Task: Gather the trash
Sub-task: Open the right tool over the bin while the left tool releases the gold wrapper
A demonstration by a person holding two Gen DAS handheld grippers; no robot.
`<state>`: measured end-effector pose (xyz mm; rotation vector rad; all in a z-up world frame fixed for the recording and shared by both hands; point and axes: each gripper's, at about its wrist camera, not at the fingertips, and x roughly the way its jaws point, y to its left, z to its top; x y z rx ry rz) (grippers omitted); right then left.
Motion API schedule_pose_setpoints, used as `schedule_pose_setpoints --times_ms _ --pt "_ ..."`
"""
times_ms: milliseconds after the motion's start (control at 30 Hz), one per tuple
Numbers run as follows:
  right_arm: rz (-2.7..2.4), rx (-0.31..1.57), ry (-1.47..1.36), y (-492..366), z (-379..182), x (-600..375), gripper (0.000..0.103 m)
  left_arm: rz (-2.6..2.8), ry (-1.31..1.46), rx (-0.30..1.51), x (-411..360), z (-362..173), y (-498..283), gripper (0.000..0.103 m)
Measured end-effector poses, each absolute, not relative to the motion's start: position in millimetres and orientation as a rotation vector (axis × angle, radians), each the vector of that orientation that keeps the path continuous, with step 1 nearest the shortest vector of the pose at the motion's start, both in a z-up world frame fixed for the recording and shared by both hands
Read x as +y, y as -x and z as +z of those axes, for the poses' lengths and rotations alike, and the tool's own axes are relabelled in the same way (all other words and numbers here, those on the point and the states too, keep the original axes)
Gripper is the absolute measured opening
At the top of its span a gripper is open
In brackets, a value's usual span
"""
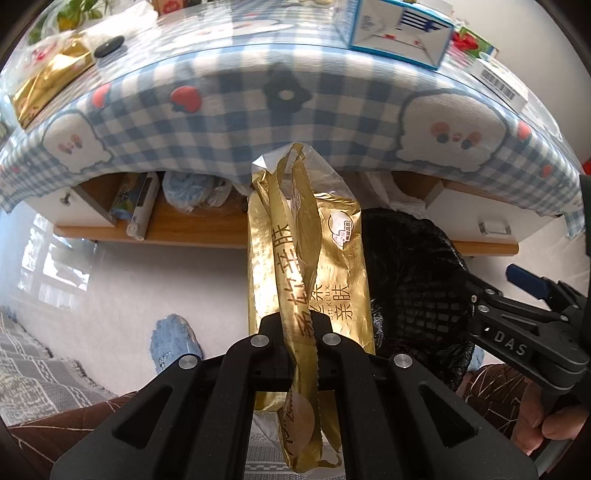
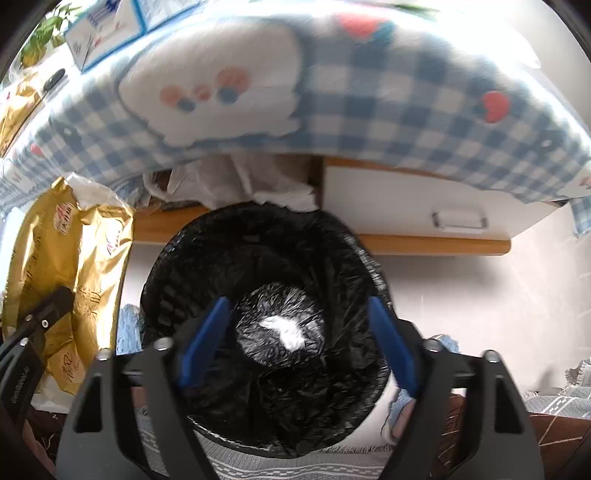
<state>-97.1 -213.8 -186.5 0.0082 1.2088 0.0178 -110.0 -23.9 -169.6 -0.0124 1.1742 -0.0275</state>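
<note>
**Gold wrapper pinched beside the lined bin, one white scrap already inside**

Black fingers of the left gripper (image 1: 295, 328) fill the bottom of the left wrist view, pressed together on a crumpled gold wrapper (image 1: 306, 258). It is a long, shiny foil-like package with printed characters and a torn, silvery top edge; it hangs twisted, folded lengthwise and empty-looking. It is held in the air just beside the trash bin (image 2: 258, 266), not yet over the opening.

From the right wrist view, the right gripper (image 2: 299, 339) points down into the bin. Its blue-padded fingers (image 2: 201, 343) are spread wide, with nothing between them. The bin is round and lined with a glossy black bag. At its bottom lies a small white scrap (image 2: 284, 330), seemingly crumpled paper or tissue.

So one piece appears to be collected, and the gold wrapper looks to be next; it needs carrying across over the rim before release.

More seems left to do. Behind the bin stands a desk (image 1: 229, 110) covered with a blue-and-white checked cloth. On it lie another gold package (image 1: 51, 79), a blue-and-white box (image 1: 399, 33) and other small items; which of these count as trash cannot be told.
</note>
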Motion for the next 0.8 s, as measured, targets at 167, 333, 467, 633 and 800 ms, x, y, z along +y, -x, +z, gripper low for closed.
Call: schedule_pose_setpoints --times_ms 167,333,467,633,800 --pt "-0.01 1.198 -0.042 101 -180 -243 0.094 -0.049 0.008 1.183 -37 -173 108 0.0" --pt "-0.055 1.217 -0.035 102 -184 -268 0.094 -0.062 -0.001 1.206 -52 -184 105 0.0" --pt "-0.092 1.213 -0.041 102 -186 -287 0.094 -0.074 -0.018 1.225 -66 -196 103 0.0" --pt "-0.122 1.216 -0.046 104 -188 -308 0.094 -0.102 -0.034 1.244 -82 -210 101 0.0" --pt "-0.145 1.22 -0.057 106 -189 -320 0.094 -0.13 -0.048 1.257 -99 -223 99 0.0"
